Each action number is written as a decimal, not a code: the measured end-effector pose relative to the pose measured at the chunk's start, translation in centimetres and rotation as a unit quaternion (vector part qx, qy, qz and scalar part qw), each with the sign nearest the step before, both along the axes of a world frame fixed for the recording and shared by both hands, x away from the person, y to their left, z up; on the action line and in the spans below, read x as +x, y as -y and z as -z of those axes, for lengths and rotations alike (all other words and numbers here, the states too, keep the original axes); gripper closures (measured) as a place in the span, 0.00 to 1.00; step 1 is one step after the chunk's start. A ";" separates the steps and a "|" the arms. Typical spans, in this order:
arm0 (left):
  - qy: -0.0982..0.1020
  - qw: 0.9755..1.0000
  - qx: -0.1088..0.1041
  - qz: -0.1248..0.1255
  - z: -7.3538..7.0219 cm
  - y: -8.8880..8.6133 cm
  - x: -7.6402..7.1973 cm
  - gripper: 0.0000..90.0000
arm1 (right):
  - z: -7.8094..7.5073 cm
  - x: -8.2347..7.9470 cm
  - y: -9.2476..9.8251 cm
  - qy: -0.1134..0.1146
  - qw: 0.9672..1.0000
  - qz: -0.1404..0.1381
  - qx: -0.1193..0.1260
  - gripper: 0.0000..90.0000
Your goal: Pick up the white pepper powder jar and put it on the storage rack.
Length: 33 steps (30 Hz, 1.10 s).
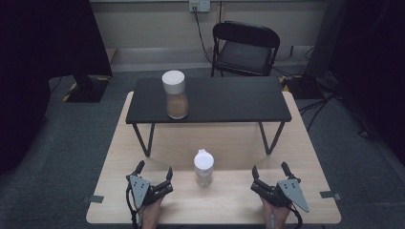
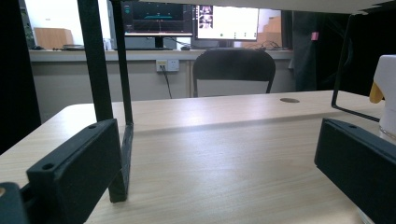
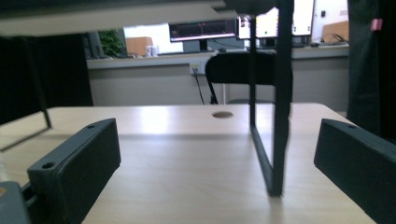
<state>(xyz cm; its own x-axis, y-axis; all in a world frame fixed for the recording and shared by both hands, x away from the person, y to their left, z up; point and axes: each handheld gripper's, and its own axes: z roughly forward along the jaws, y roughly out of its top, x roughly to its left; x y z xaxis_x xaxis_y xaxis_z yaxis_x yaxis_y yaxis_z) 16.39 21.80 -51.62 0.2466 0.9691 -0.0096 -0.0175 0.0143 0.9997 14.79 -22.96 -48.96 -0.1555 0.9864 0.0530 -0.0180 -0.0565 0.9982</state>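
The small bottle (image 1: 202, 168) with a white cap stands upright on the wooden table (image 1: 296, 143), just in front of the black shelf (image 1: 224, 99) that stands on that table. In the high view the left gripper (image 1: 153, 171) rests on the table in front of the shelf's left leg, to the left of the bottle and apart from it, its jaws spread wide and holding nothing. The right gripper (image 1: 270, 168) lies in front of the shelf's right leg, to the right of the bottle, also spread open and empty. A larger jar (image 1: 175, 94) with a white lid and brownish contents stands on the shelf's top, near its left end. A black folding chair (image 1: 244, 47) sits behind the shelf.

In the left gripper view, the two black jaws stand far apart with bare tabletop between them. The shelf's left leg (image 2: 122, 140) rises just ahead, and the bottle (image 2: 386, 95) shows at the right edge, beyond the right-hand jaw.

In the right gripper view, the jaws are likewise wide apart over bare table, and the shelf's right leg (image 3: 275, 140) stands just ahead between them.
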 end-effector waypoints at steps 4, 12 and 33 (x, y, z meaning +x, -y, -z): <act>0.000 1.000 0.000 0.000 0.0 0.0 0.0 0.00 | -0.8 -0.2 -1.1 0.005 1.000 -0.017 0.004 0.00; 0.000 1.000 0.000 -0.002 0.0 0.0 0.0 0.00 | -2.2 -0.5 -3.8 0.002 0.997 -0.078 0.011 0.00; 0.001 1.000 -0.001 -0.002 0.0 0.0 0.0 0.00 | -3.3 0.8 -8.4 -0.006 0.989 -0.142 -0.027 0.02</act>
